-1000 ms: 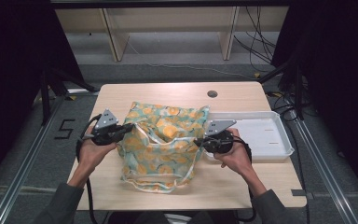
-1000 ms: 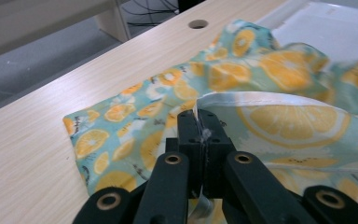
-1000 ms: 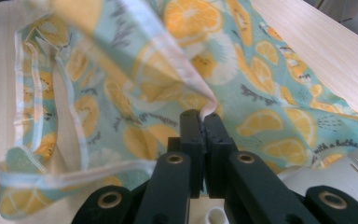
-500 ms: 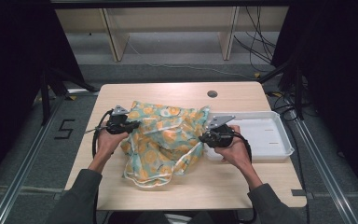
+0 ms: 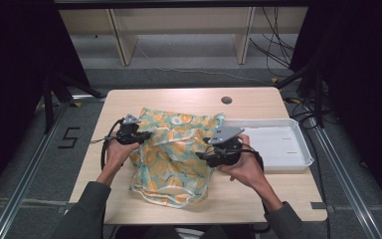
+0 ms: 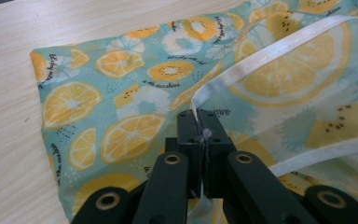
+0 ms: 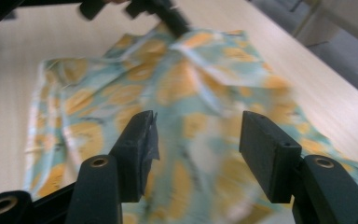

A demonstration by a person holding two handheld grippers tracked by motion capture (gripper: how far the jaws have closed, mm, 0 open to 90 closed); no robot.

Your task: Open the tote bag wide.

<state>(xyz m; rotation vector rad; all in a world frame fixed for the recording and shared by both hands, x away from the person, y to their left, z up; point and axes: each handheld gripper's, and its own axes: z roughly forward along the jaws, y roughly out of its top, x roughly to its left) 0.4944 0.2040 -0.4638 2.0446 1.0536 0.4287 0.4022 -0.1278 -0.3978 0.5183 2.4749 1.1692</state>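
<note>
Thin turquoise fabric bag printed with orange and lemon slices (image 5: 171, 157), crumpled across the middle of the pale wooden surface (image 5: 189, 99), running from mid-surface toward the near edge, loose white-trimmed handles trailing at the near end. Left tongs (image 5: 140, 137) pressed together on the bag's white ribbon trim (image 6: 242, 70), pinching that hem at the bag's left side, toward the left edge of the surface. Right tongs (image 5: 205, 157) spread, jaws having just been opening, nothing clamped between them; blurred fabric lying beyond and below the pads (image 7: 142, 140). Bag cloth directly ahead of the right tongs, toward the left edge, its upper right corner just beside them. Shallow white plastic tray (image 5: 298, 149) at the right edge of the surface, behind the right hand (image 5: 246, 167). Judged: right tongs nearer the free side, likely regrasping there, with the pinched hem opposite as anchor.
</note>
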